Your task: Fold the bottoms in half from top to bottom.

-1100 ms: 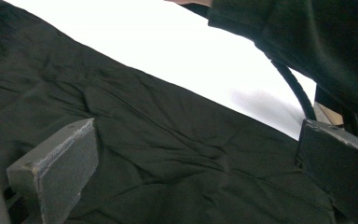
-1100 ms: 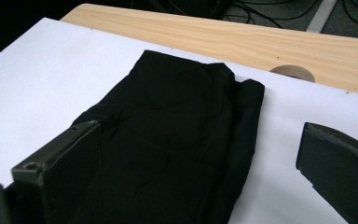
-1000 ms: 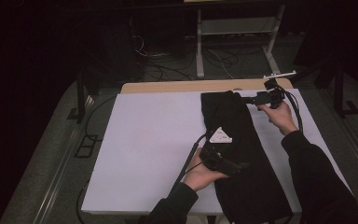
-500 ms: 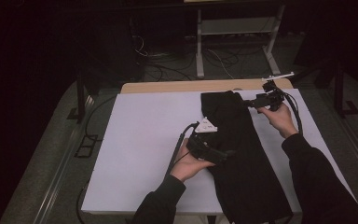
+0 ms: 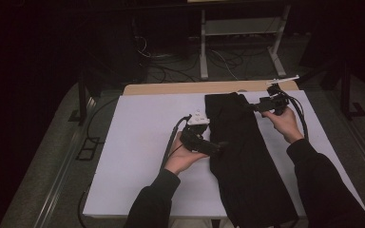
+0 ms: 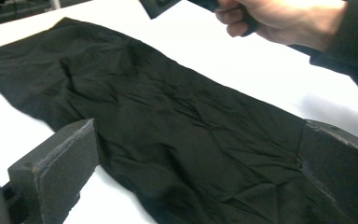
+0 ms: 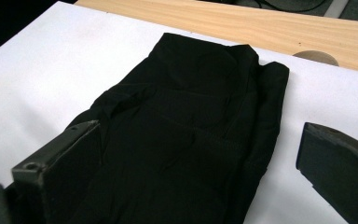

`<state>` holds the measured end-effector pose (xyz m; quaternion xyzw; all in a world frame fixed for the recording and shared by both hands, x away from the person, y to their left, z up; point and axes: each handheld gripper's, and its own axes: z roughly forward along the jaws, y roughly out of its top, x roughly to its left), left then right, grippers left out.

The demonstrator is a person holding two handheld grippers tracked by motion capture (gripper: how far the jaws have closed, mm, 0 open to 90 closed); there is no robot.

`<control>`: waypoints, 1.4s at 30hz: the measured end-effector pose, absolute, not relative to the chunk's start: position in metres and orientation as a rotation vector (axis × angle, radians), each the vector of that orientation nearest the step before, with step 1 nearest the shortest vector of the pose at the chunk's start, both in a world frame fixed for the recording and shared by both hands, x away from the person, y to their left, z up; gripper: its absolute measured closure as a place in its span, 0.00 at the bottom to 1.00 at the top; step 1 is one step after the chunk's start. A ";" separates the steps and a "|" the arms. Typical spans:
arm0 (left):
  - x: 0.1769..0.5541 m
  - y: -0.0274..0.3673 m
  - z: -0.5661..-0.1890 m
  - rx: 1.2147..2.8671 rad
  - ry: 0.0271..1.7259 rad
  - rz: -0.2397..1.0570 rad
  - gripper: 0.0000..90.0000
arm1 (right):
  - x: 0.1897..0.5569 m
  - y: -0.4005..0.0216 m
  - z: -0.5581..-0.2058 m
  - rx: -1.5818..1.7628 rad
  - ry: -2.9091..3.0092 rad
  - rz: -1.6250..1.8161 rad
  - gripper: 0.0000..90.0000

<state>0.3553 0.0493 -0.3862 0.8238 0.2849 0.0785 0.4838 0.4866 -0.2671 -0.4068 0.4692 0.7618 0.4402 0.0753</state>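
While the black trousers (image 5: 244,156) lie folded lengthwise on the white table cover (image 5: 138,142), running from the far wooden edge down to the near edge, both grippers are held at their borders with nothing grasped. The left gripper (image 5: 216,146) is brought to the trousers' left edge about halfway along, its jaws spread wide with cloth seen between them in the left gripper view. The right gripper (image 5: 255,107) is poised at the trousers' right edge near the far end, its jaws likewise released and set apart over the waistband (image 7: 223,60).

The step in hand is judged to be taking hold of the cloth for a fold or a straightening. It would be done well if each lower jaw were slid flat under the trousers' edge so that all layers are caught together. Equal tension should be kept across the trousers, and the cloth should be lifted only slightly, so that wrinkles (image 6: 200,116) near the middle are drawn out rather than bunched.
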 end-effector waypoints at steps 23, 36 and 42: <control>0.406 0.055 -0.384 2.026 0.708 0.208 0.00 | 0.477 -0.274 -0.405 1.382 2.264 1.345 0.00; 0.437 0.062 -0.383 2.024 0.799 0.235 0.00 | 0.487 -0.274 -0.389 1.365 2.259 1.327 0.00; 0.452 0.064 -0.379 2.013 0.827 0.250 0.00 | 0.493 -0.274 -0.380 1.363 2.266 1.302 0.00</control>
